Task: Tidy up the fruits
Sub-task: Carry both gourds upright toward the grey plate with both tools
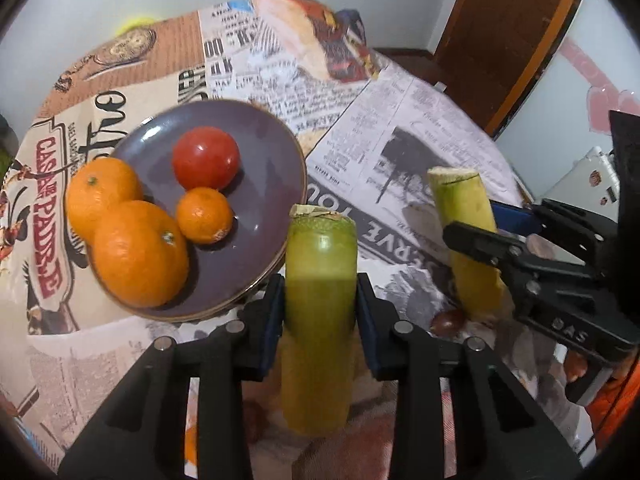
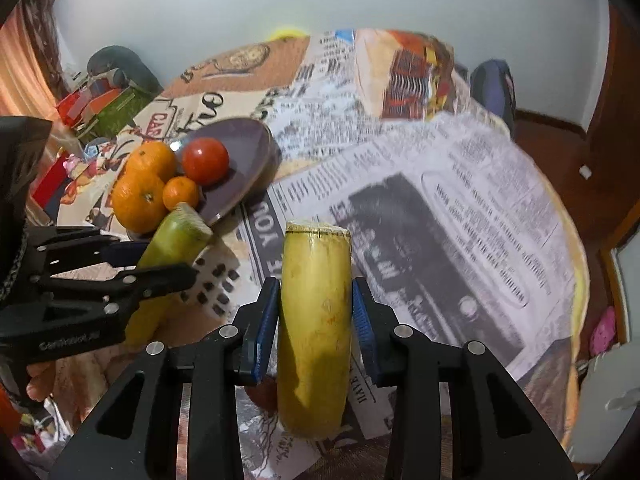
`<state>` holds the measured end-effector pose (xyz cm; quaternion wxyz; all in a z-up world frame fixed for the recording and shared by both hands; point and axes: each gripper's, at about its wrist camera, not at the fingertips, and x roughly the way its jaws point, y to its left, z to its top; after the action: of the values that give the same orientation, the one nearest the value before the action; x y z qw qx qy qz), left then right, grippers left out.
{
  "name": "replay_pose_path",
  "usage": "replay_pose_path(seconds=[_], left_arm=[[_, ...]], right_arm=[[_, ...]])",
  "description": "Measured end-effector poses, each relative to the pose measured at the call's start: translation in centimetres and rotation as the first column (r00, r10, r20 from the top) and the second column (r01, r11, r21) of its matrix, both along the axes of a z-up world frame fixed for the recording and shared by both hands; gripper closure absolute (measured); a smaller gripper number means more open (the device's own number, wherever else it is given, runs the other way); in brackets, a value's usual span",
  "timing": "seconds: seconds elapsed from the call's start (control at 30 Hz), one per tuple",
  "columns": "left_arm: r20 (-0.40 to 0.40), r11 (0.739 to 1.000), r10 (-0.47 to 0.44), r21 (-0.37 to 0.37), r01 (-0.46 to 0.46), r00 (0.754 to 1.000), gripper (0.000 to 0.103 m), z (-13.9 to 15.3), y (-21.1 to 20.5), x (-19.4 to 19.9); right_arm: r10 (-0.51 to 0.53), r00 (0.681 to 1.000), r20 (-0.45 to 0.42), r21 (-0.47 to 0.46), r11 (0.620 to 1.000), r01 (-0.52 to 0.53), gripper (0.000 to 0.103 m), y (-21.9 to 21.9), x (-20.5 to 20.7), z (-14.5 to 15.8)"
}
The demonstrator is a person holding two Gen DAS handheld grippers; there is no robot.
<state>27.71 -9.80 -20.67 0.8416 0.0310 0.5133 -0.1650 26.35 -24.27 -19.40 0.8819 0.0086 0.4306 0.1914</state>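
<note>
My left gripper (image 1: 320,300) is shut on a greenish-yellow banana (image 1: 320,248), its cut stem end pointing up and away. My right gripper (image 2: 316,320) is shut on a yellower banana (image 2: 316,272) in the same way. Both are held above the newspaper-print tablecloth, side by side. Each shows in the other's view: the right gripper (image 1: 492,228) with its banana (image 1: 464,200), the left gripper (image 2: 160,264) with its banana (image 2: 180,232). To the left, a purple plate (image 1: 260,152) holds a red round fruit (image 1: 206,158), two large oranges (image 1: 140,252) and a small one (image 1: 204,216).
A small dark fruit (image 1: 448,320) lies on the cloth under the right banana. Boxes and clutter (image 2: 100,108) sit beyond the table's left edge, and a dark bag (image 2: 494,88) stands at the far right. A wooden door (image 1: 500,32) is beyond the table.
</note>
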Motion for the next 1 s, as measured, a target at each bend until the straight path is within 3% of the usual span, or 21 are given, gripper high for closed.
replay_pose_path(seconds=[0.6,1.0], left_arm=[[0.13,0.993,0.106,-0.071,-0.097,0.986,0.069,6.7,4.5,-1.6],[0.203,0.981,0.185,-0.089,-0.171,0.961,0.069,10.4,7.7,1.2]], right_arm=[[0.028,0.995,0.098,0.011,0.999,-0.03,0.07,2.5,-0.4,4.0],[0.07,0.986,0.149,0.016,0.997,-0.074,0.07,5.0,1.6,5.6]])
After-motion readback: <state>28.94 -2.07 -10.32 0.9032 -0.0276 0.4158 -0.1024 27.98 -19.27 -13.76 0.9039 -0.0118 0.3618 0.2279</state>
